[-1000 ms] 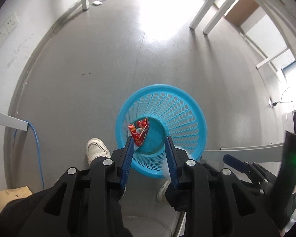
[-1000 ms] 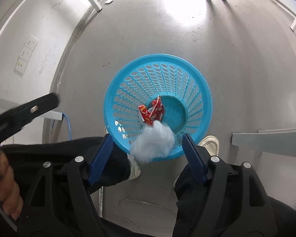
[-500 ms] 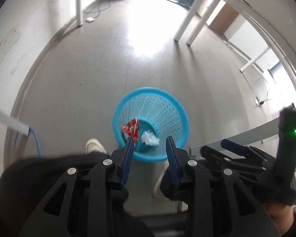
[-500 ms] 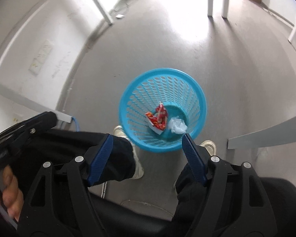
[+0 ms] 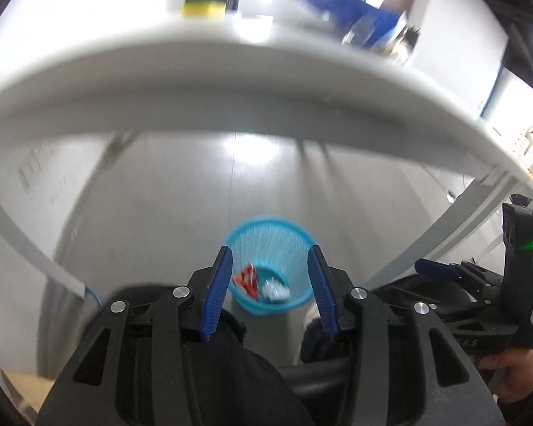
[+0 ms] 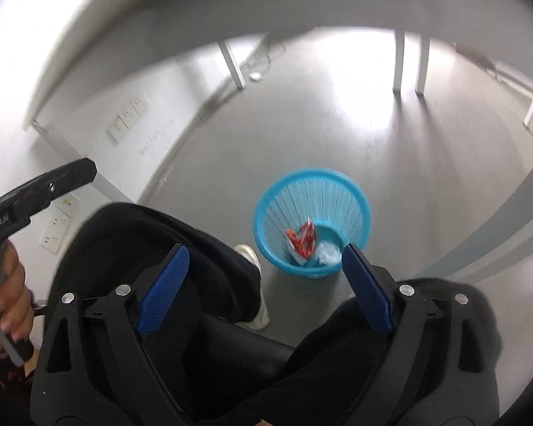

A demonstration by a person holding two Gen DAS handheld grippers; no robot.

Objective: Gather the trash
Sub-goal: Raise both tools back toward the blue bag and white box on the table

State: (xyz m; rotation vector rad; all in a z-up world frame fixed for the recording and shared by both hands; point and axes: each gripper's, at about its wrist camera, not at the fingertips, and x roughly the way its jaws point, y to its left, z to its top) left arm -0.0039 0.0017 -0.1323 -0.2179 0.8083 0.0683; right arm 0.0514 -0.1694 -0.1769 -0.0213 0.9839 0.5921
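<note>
A blue plastic waste basket (image 5: 272, 238) (image 6: 311, 195) stands on the grey floor, far below both grippers. Inside it lie a red snack wrapper (image 5: 247, 278) (image 6: 302, 239) and a crumpled white tissue (image 5: 275, 289) (image 6: 327, 252). My left gripper (image 5: 270, 259) hangs high above the basket; its jaws are opening and nothing is between them. My right gripper (image 6: 264, 257) is also high up, its jaws opening wide and empty. The right gripper's body (image 5: 479, 305) shows at the right of the left wrist view, and the left gripper's handle (image 6: 35, 191) at the left of the right wrist view.
A white table edge (image 5: 231, 81) (image 6: 160, 17) arcs across the top of both views. The person's dark trousers (image 6: 160, 248) and white shoe (image 6: 252, 259) sit beside the basket. White table legs (image 6: 398, 64) stand behind, with wall sockets (image 6: 128, 117) at left.
The white tissue dropped from the right gripper into the basket beside the red wrapper. Both grippers rose well away from the basket, bringing the table edge into view, and both jaws widened.
</note>
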